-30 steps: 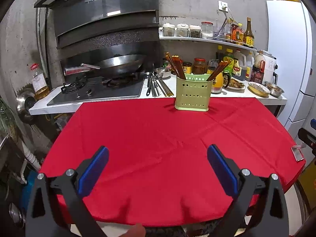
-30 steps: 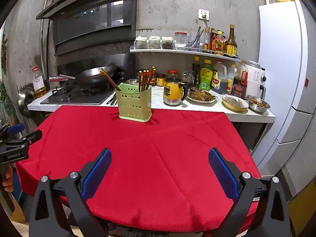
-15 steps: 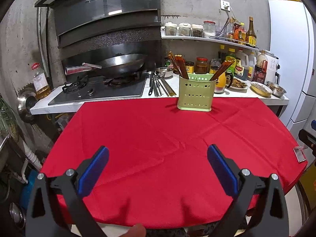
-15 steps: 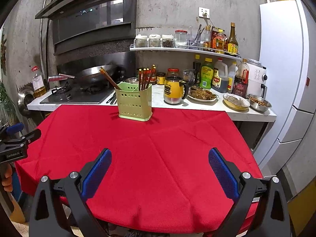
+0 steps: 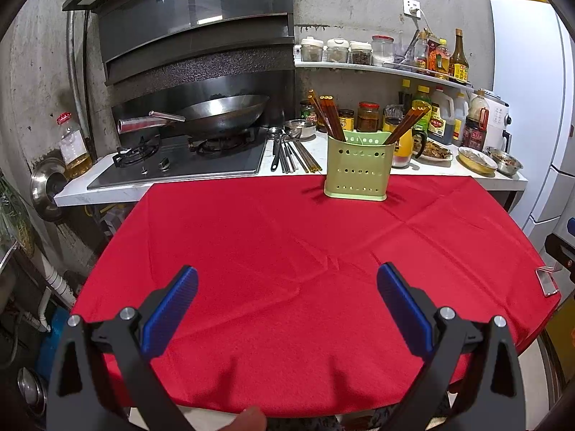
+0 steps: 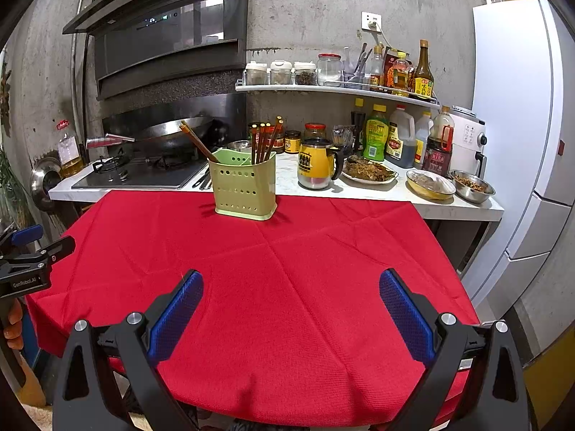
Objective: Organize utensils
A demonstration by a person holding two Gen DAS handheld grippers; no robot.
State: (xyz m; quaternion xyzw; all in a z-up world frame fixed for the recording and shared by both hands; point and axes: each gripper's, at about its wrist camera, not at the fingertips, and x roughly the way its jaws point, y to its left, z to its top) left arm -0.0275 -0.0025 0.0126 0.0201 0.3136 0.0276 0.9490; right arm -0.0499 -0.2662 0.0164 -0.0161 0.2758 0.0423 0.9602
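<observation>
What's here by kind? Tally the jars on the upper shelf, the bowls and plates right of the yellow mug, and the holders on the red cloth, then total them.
Jars: 4
Bowls: 2
Plates: 1
Holders: 1
Total: 8

A red cloth (image 5: 309, 251) is covering the table, creased and hanging over its near edge. A green holder (image 5: 356, 167) with chopsticks (image 5: 329, 116) is standing on it near the far edge. Behind, the white counter (image 6: 359, 190) is carrying a hob (image 5: 179, 165), loose utensils (image 5: 291, 154), possibly spoons among them, a yellow mug (image 6: 318, 163) and dishes (image 6: 431, 183).
</observation>
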